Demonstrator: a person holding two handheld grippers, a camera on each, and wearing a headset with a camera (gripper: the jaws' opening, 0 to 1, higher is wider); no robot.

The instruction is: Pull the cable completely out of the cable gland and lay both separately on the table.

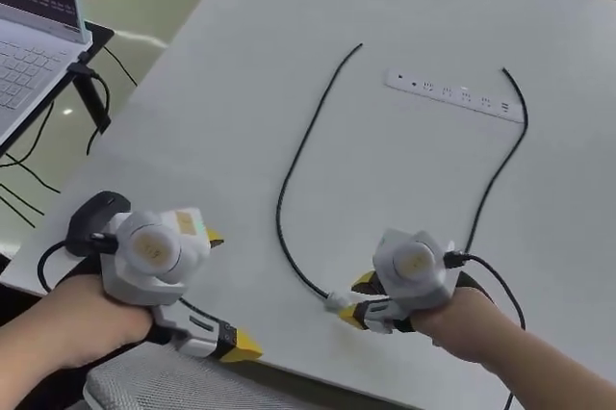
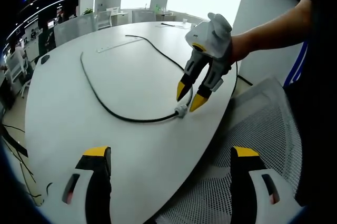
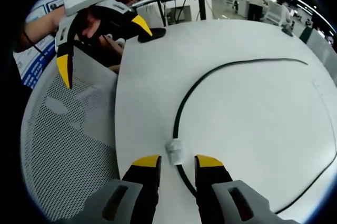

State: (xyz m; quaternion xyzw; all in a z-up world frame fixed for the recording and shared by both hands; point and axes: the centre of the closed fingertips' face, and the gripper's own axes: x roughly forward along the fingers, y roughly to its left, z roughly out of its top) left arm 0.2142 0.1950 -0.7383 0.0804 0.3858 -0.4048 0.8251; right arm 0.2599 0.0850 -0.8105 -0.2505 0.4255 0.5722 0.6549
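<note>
Hovering w/ jaws apart, right gripper (image 1: 356, 300) straddles the white cable gland (image 3: 175, 152) at the table (image 1: 241, 92) edge. Left gripper (image 2: 171, 153) gapes, empty. Cable (image 1: 289, 165) looks limp and light, so prob. pinch the gland's rigid body.

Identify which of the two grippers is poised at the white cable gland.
The right gripper: its open jaws flank the cable gland on the cable. The left gripper, also open, hangs at the table edge, well away from it.
</note>
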